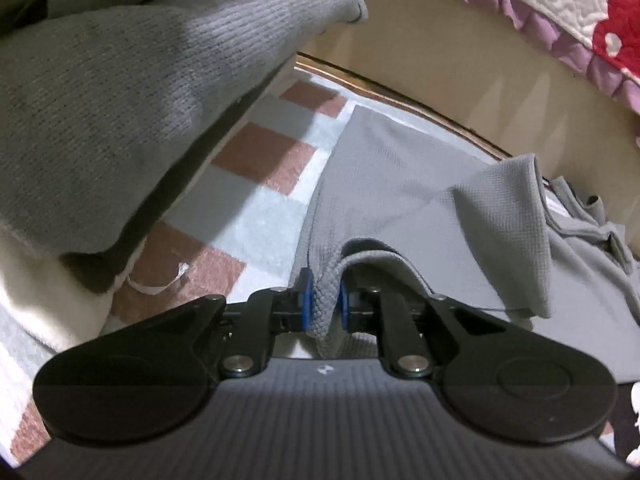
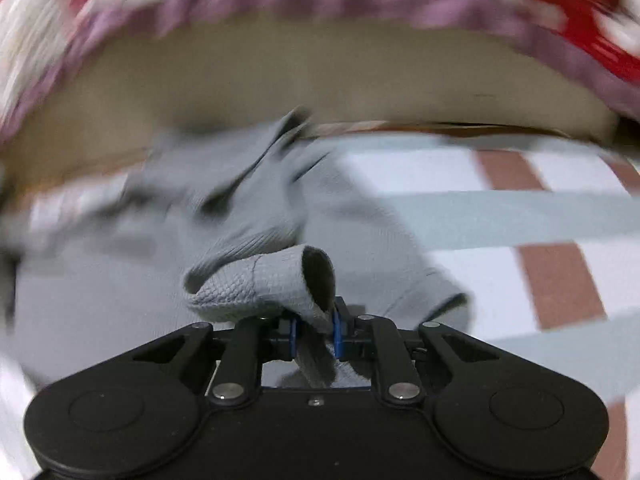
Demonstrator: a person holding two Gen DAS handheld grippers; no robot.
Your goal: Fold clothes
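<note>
A grey waffle-knit garment [image 1: 400, 184] lies on a checked blanket [image 1: 256, 160]. My left gripper [image 1: 325, 304] is shut on a fold of its edge, which bunches between the blue pads. A raised flap [image 1: 504, 232] stands to the right. In the right wrist view the same grey garment [image 2: 248, 216] spreads ahead, blurred by motion. My right gripper [image 2: 316, 330] is shut on a rolled cuff or hem [image 2: 280, 280] of it, lifted a little above the blanket [image 2: 480, 216].
A stack of folded grey knitwear [image 1: 120, 100] on something white sits at the left. A beige bed side [image 1: 460, 52] with a purple-frilled, red and white quilt [image 1: 560, 4] runs along the far edge, also in the right wrist view [image 2: 320, 80].
</note>
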